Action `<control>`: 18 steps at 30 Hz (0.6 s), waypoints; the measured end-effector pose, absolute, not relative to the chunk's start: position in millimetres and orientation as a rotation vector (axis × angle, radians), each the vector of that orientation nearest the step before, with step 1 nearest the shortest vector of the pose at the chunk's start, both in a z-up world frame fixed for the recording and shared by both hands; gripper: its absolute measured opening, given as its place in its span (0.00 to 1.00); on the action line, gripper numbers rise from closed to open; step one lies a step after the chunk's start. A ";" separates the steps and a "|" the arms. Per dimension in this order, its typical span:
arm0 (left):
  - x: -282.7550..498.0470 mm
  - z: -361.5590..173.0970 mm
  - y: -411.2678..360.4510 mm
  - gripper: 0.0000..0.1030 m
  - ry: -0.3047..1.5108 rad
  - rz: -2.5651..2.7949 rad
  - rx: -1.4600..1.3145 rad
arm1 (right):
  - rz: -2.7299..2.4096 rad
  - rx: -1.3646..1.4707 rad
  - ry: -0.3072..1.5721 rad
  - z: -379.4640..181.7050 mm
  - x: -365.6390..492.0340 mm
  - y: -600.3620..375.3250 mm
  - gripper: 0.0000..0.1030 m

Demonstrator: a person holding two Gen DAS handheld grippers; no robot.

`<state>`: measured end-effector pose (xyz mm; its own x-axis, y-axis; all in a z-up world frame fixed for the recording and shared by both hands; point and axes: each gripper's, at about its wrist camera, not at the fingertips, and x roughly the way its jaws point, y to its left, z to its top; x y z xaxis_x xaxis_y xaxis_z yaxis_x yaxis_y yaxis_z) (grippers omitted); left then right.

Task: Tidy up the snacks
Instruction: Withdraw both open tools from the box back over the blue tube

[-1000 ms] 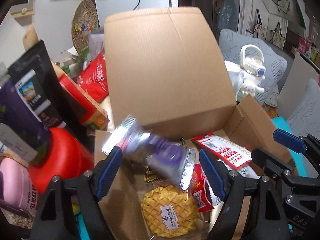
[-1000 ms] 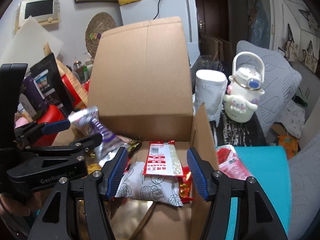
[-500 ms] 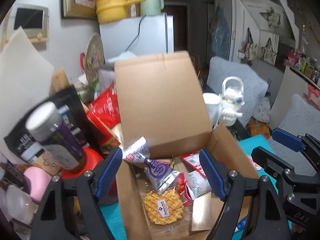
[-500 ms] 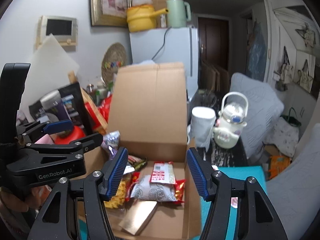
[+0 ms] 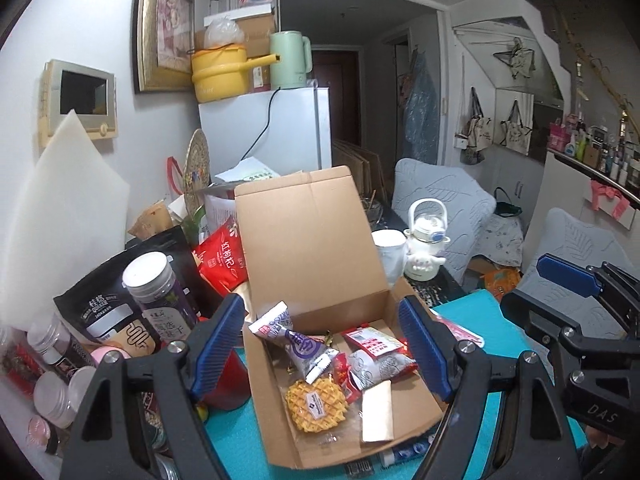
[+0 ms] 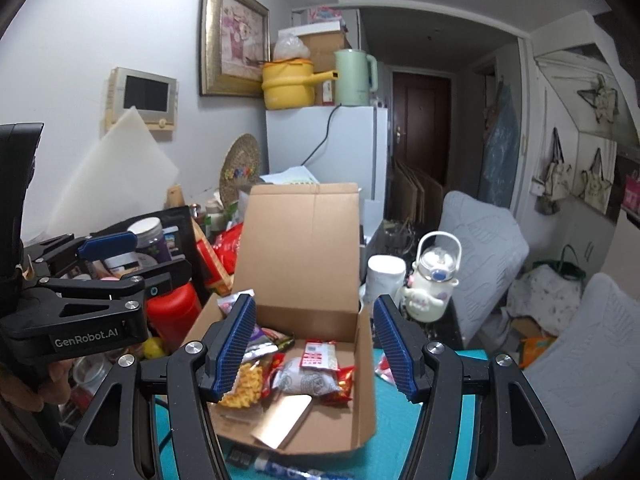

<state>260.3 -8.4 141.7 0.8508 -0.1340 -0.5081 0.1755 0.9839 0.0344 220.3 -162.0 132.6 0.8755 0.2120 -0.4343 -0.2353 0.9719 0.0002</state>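
An open cardboard box (image 5: 312, 240) (image 6: 300, 240) stands on the teal table with its lid up. Inside lie a purple-and-white snack packet (image 5: 298, 346), a yellow waffle pack (image 5: 316, 402) (image 6: 244, 384), a grey patterned packet (image 5: 376, 366) (image 6: 306, 378) with a red-and-white packet (image 5: 372, 342) (image 6: 318, 356) on it, and a tan card (image 5: 378, 410) (image 6: 284, 420). My left gripper (image 5: 322, 346) is open and empty, held above and in front of the box. My right gripper (image 6: 314, 348) is open and empty, also above the box's near side.
Left of the box stand a red container (image 6: 172, 314), a purple jar with white lid (image 5: 154, 292), a black pouch (image 5: 100, 308) and a red bag (image 5: 222, 258). A white cup (image 6: 384, 276) and a white character bottle (image 6: 434, 284) stand to the right. A packet (image 6: 296, 470) lies before the box.
The purple packet left my left gripper and now lies in the box. Both grippers have pulled back and up, so the box looks smaller.
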 end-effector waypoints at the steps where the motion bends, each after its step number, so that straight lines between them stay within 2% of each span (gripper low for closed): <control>1: 254.9 143.1 -9.0 0.77 0.526 -0.169 0.083 | 0.231 -0.057 0.444 133.2 215.8 -162.3 0.60; 18: 181.6 123.8 -18.4 0.77 0.542 -0.262 0.114 | 0.197 -0.043 0.450 109.0 136.9 -174.5 0.62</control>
<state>181.6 -18.4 123.8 0.8243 -0.2158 -0.5234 0.2759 0.9604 0.0386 136.9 -174.5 109.0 0.8820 0.1795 -0.4358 -0.1986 0.9801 0.0019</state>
